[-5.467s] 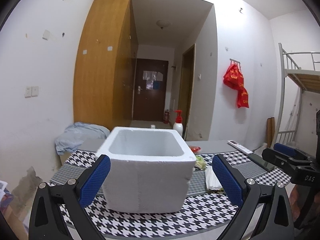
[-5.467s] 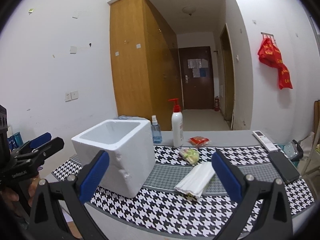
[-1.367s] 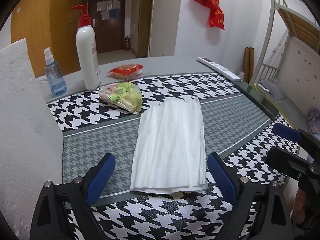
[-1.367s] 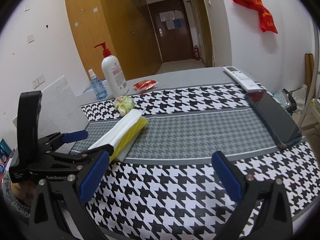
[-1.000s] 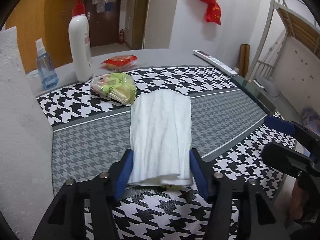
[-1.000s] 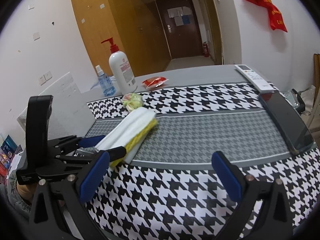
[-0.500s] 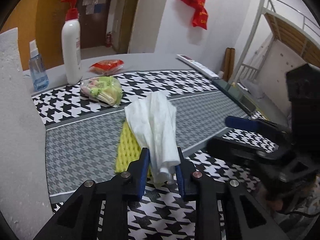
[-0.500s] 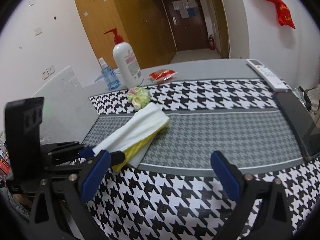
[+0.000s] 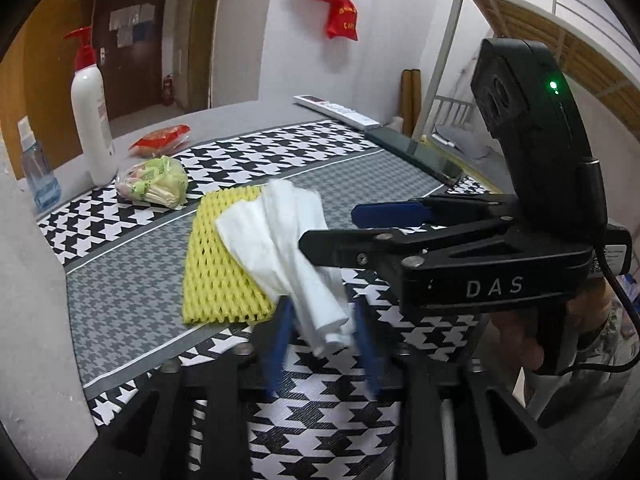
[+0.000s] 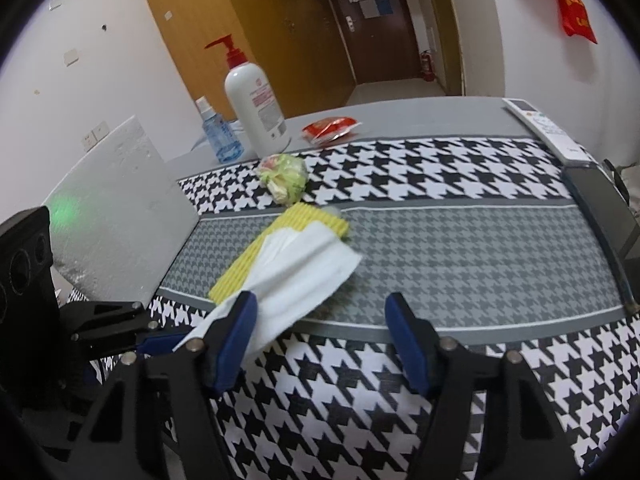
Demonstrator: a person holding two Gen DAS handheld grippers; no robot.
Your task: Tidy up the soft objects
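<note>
We see the white cloth (image 9: 288, 248) between our left gripper's (image 9: 322, 344) just-widened, blurry fingers; grip unclear. Right gripper (image 10: 324, 340) apart, closing beside it.

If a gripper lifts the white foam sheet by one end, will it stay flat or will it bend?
The white foam sheet will probably bend: it already bunches into folds between the left gripper fingers. It seems light, its far end spreading loosely over the yellow foam net. It may slip from a loose grip.

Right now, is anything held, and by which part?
Cannot tell: the white foam sheet has its near end inside the left gripper, whose jaws have just been opening.
</note>
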